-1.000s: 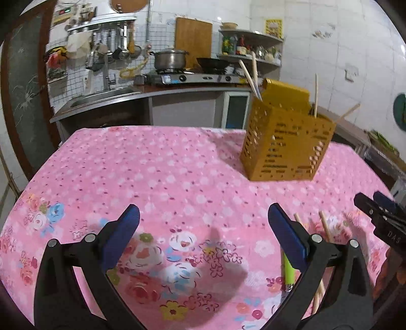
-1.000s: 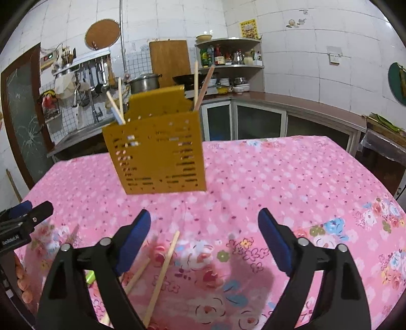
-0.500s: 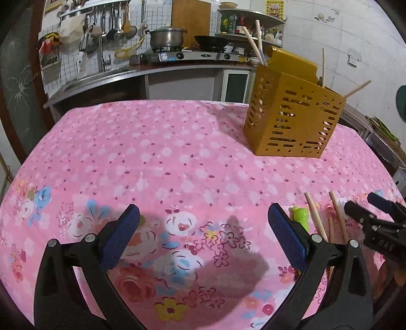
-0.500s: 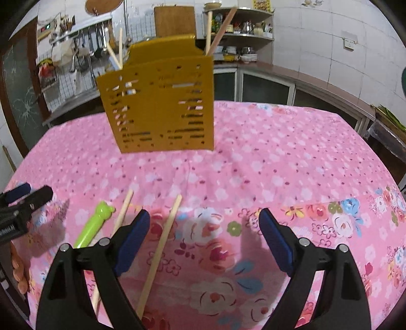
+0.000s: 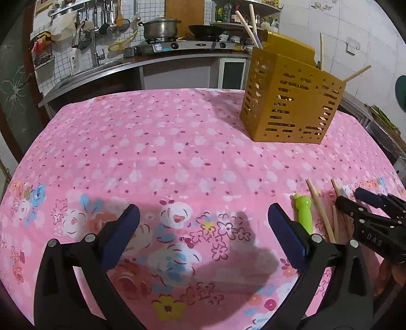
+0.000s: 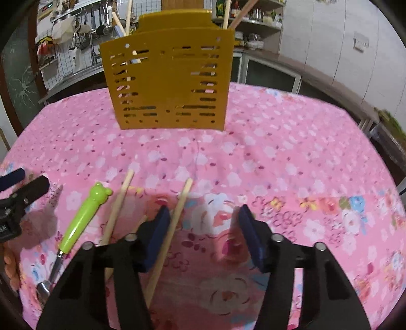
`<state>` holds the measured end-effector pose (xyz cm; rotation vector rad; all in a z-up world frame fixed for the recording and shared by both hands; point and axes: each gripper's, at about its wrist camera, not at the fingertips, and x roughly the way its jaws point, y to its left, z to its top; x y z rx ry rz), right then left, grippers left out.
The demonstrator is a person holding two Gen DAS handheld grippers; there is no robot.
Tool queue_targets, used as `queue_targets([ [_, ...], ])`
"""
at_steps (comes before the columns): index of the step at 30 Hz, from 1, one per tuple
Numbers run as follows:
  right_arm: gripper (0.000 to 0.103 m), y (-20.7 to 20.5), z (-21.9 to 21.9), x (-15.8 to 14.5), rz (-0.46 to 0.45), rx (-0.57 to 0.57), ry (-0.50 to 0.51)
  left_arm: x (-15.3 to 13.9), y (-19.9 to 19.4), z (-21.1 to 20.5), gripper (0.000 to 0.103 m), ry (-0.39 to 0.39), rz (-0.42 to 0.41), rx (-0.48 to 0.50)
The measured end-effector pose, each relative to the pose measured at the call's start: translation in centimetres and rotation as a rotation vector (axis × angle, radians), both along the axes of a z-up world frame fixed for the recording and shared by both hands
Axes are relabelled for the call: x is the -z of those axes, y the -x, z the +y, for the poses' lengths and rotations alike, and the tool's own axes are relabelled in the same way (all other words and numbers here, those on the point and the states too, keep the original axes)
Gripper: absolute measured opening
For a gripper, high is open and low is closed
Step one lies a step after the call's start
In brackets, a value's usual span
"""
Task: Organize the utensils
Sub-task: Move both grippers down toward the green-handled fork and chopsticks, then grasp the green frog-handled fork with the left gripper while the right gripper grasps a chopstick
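Only "DAS" reads, in pale letters on the black right tongs point(image 5: 348, 198).

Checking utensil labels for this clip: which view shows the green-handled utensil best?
The right wrist view: the green-handled utensil lies in full on the cloth, bear-shaped end to metal tip, left of the right gripper. The left wrist view shows only its handle top, behind a left-gripper finger.

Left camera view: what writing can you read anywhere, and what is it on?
"DAS": white letters on the black body of the right gripper.
Sticker on the stove: too small to read.
Poster on the wall: cut off, unreadable.
Bottle labels on the shelf: blurred.
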<state>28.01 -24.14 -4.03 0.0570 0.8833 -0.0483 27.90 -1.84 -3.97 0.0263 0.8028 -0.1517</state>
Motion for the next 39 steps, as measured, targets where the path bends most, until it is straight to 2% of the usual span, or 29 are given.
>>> queue_targets([
  [4,0.039,-0.3,0.4,0.0,0.007,0.001,-0.017,0.1,0.0,0.0,0.098,0.008,0.009,0.003],
  [8,0.014,-0.3,1.1,-0.2,-0.002,-0.023,0.005,-0.1,0.2,0.1,0.098,0.028,0.011,0.013],
  [9,0.011,-0.3,1.0,-0.2,-0.003,-0.023,0.003,-0.1,0.4,0.0,0.098,0.033,0.009,0.018],
  [12,0.009,-0.2,0.5,-0.4,-0.008,-0.023,-0.018,-0.5,0.9,-0.3,0.098,0.035,-0.012,0.027],
  [17,0.004,0.2,-0.4,-0.6,-0.024,-0.007,0.017,-1.2,2.0,-1.6,0.097,0.064,-0.044,0.069],
  [19,0.004,0.1,-1.1,-0.5,-0.02,-0.009,-0.022,-1.1,2.3,-2.8,0.097,0.027,-0.054,0.096],
  [24,0.005,0.0,-1.8,-0.5,-0.015,-0.01,-0.04,-0.8,2.8,-5.4,0.094,-0.048,-0.06,0.137],
  [25,0.005,-0.1,-1.8,-0.5,-0.014,-0.011,-0.045,-0.7,2.8,-5.7,0.092,-0.059,-0.056,0.138],
  [30,0.007,-0.1,-2.0,-0.3,-0.016,-0.008,-0.063,0.5,2.1,-6.8,0.073,-0.081,0.014,0.168],
  [34,0.008,0.0,-2.2,-0.2,-0.014,-0.004,-0.086,0.9,1.9,-7.2,0.07,-0.068,0.043,0.184],
  [39,0.009,0.0,-2.2,-0.1,-0.013,-0.003,-0.091,1.7,1.5,-7.9,0.064,-0.088,0.079,0.197],
])
